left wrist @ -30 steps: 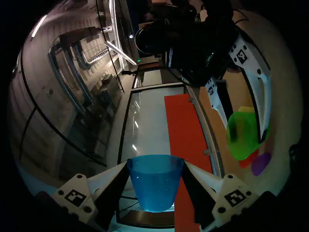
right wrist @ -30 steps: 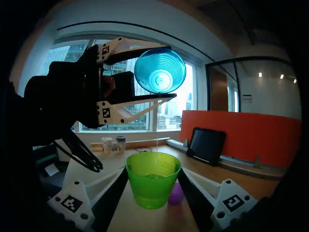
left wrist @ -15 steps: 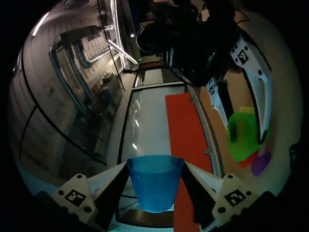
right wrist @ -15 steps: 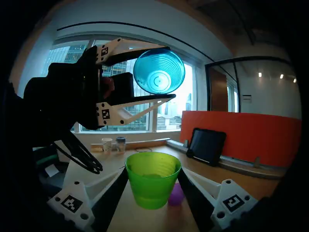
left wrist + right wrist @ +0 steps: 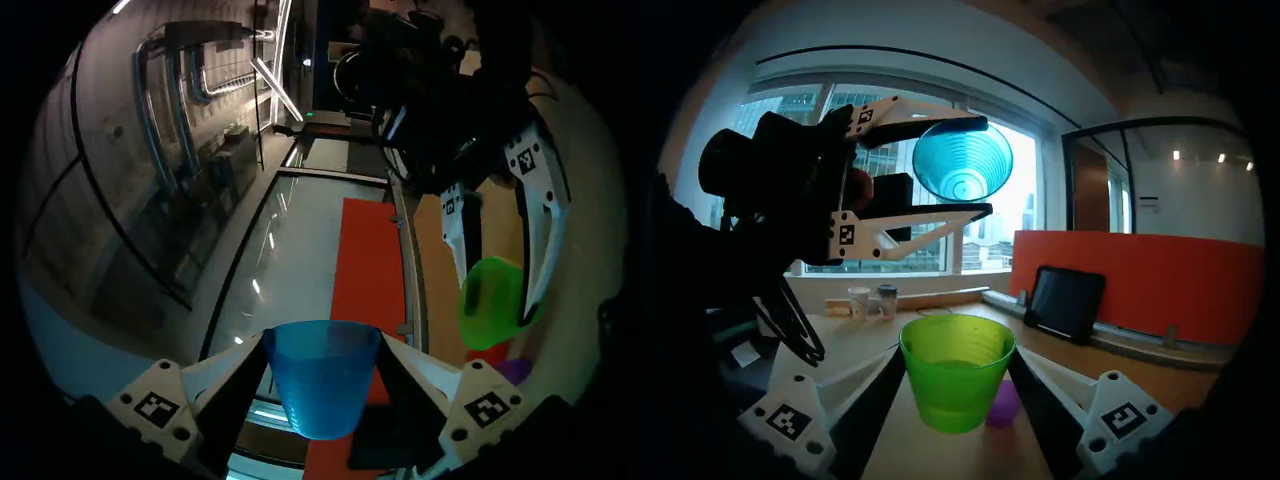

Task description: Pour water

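Right gripper view: left tongs [image 5: 982,166] hold blue cup [image 5: 962,164] above green cup [image 5: 957,372]

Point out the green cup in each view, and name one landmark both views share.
Left gripper view: the green cup is at the right, below centre, tipped on its side between two white fingers.
Right gripper view: the green cup is at bottom centre, upright between the near fingers.
Shared landmark: the orange partition, which stands at the right in the right gripper view.
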The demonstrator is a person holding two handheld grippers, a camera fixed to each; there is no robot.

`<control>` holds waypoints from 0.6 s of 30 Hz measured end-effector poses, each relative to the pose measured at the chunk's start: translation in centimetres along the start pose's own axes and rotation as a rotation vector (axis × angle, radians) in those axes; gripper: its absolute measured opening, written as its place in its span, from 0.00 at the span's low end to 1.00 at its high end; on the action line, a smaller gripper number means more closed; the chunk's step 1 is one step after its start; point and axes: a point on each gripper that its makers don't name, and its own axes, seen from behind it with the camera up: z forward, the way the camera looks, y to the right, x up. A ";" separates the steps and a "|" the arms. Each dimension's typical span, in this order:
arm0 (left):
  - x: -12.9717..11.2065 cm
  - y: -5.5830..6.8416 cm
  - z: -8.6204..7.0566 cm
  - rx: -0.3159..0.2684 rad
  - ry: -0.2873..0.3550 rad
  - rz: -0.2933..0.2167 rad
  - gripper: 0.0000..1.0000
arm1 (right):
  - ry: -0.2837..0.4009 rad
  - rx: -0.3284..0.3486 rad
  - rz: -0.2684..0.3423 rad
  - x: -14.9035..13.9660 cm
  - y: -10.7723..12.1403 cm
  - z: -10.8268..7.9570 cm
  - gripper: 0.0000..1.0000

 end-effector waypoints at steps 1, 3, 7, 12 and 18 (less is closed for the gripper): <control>-0.1 0.0 0.0 0.000 -0.002 -0.018 0.88 | 0.001 0.000 0.000 0.0 0.0 0.0 0.90; -0.3 -0.1 0.0 0.000 -0.004 -0.051 0.88 | 0.002 -0.001 0.001 0.1 0.0 0.0 0.90; -0.3 0.0 -0.1 -0.005 -0.002 -0.137 0.88 | 0.005 -0.002 0.002 0.2 0.0 0.0 0.90; -0.2 -0.2 -0.2 -0.008 0.008 -0.260 0.88 | 0.005 -0.002 0.003 0.3 0.1 0.1 0.90; -0.6 -0.7 -0.2 -0.001 0.005 -0.403 0.88 | 0.010 -0.006 0.002 0.7 0.1 0.0 0.90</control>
